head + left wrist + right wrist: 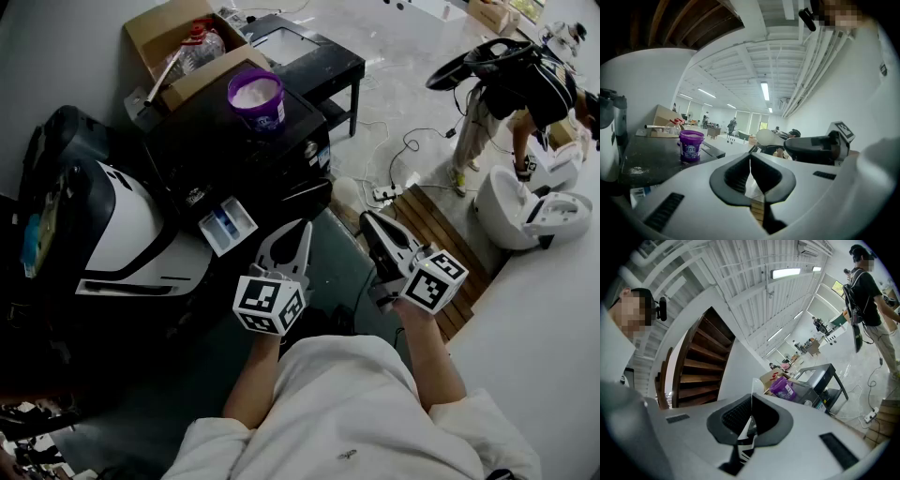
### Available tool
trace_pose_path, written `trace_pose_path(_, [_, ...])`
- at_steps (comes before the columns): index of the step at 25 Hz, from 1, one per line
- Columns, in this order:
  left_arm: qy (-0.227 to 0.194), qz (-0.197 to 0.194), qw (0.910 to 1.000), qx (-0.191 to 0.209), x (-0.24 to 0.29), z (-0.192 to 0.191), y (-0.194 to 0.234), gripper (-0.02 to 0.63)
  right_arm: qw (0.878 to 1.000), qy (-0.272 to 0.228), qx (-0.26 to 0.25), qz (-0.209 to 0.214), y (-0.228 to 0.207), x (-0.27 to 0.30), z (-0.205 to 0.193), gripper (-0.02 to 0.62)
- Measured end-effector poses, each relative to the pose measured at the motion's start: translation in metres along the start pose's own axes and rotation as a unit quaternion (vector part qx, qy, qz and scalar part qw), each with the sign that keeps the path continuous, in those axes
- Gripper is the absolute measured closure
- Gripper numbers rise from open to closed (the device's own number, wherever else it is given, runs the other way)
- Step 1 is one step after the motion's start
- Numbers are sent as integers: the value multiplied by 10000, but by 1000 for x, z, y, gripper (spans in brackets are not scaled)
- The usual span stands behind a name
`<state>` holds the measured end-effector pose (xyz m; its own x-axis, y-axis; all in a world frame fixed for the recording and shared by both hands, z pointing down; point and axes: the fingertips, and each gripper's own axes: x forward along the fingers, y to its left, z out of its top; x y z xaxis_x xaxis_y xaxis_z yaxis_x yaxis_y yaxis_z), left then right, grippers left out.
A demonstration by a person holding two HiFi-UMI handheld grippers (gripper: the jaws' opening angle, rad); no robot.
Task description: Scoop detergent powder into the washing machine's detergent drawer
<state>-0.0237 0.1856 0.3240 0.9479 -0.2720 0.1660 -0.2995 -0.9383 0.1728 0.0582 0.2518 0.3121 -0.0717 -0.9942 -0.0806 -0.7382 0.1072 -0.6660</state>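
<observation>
Currently, the right claw [370,225] is closed on a white scoop [768,137]. In the right gripper view the handle shows edge-on as a thin white strip between the jaws. From the left gripper view the bowl projects beyond the jaw tips, and whether it carries powder cannot be told. The left claw [302,228] has its jaws closed together with nothing between them.

The purple tub [256,97] of white powder stands open on the dark top of the washing machine [234,155], far and to the left of the right claw. The detergent drawer [228,226] is pulled out at the machine's near edge, just left of the left claw's tips and nearer than the tub.

The scoop's long axis points far and slightly left, roughly toward the machine. The left claw is nearer to both tub and drawer, yet the scoop rides in the right. The coming move is therefore judged a reach far-left, passing beyond the left claw, to dip into the tub.
</observation>
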Motion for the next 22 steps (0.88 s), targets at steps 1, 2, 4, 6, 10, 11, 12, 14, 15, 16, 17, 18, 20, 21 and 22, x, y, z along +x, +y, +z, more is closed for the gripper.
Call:
trace_pose_path(1, [-23,-5,10000,-2,-1,1,-2,586,10000,8,-3,21,2,-2,-1,588])
trace_pose_path(2, [-37,-12,10000,-4,-1,2,-4,586,10000,14,-3,38,4,-4,-2,588])
trace_pose_path(4, [-23,-18,10000,0,-1,3,-7,586,10000,21,9,48,5,-8,-3,588])
trace_pose_path(6, [10,-13,10000,17,0,4,-9,586,10000,18,33,23,4,-11,-3,588])
trace_pose_path(10, [70,39,10000,18,2,1,-11,586,10000,28,63,24,-1,-17,-3,588])
trace_pose_path(11, [92,44,9999,22,2,-1,-12,586,9999,37,110,59,-1,-18,-4,588])
trace_pose_path(12, [117,41,9999,31,3,-3,-13,586,9998,44,179,95,-2,-19,-5,586])
trace_pose_path(14, [169,23,9998,53,3,-5,-16,586,9995,60,286,128,-3,-20,-6,586])
trace_pose_path(15, [189,17,9998,65,3,-6,-18,586,9994,83,301,126,-3,-20,-8,586])
trace_pose_path(16, [206,16,9998,78,3,-6,-18,586,9994,109,311,120,-3,-20,-9,586])
trace_pose_path(17, [222,17,9997,92,3,-5,-18,586,9993,129,329,115,-3,-19,-9,586])
trace_pose_path(18, [237,17,9997,106,3,-5,-18,586,9992,143,353,110,-3,-18,-10,586])
trace_pose_path(20, [257,8,9996,138,5,-4,-17,586,9991,153,389,85,-4,-16,-9,586])
trace_pose_path(21, [265,3,9995,157,6,-4,-15,586,9991,152,399,61,-5,-14,-9,586])
trace_pose_path(22, [274,-1,9995,178,8,-4,-13,586,9991,154,405,28,-8,-12,-9,586])
